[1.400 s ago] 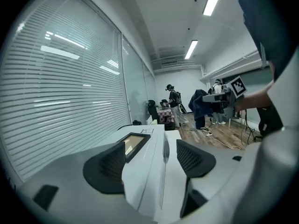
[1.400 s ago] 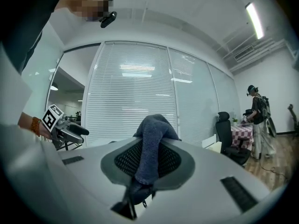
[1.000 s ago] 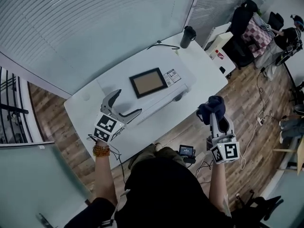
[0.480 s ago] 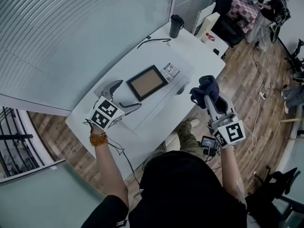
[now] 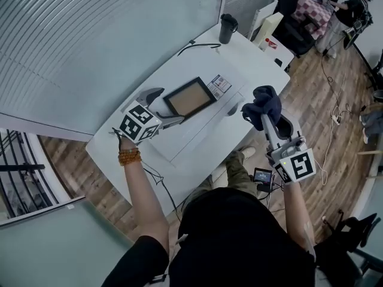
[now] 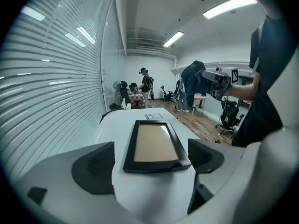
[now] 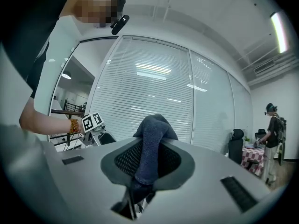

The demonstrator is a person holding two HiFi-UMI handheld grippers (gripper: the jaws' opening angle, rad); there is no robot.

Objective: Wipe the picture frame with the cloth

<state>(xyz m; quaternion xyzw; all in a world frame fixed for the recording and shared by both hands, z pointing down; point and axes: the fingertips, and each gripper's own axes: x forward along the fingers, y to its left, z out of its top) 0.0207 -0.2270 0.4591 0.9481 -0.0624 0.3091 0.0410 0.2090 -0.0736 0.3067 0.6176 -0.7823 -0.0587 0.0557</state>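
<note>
The left hand-held gripper [image 5: 166, 106] has closed in on the black rectangular picture frame [image 5: 190, 97], which lies flat on the white table [image 5: 203, 145]. It now sits at the frame's 8 o'clock, and its jaws have just opened wide and empty. The right hand-held gripper [image 5: 264, 119] still clamps the dark blue cloth [image 5: 263, 100], which hides its tips.

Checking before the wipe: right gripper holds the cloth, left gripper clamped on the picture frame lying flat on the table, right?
Not clamped: the left gripper view shows the left gripper open, jaws just opened, pads off the picture frame. The rest (right gripper, cloth, table) stands.
</note>
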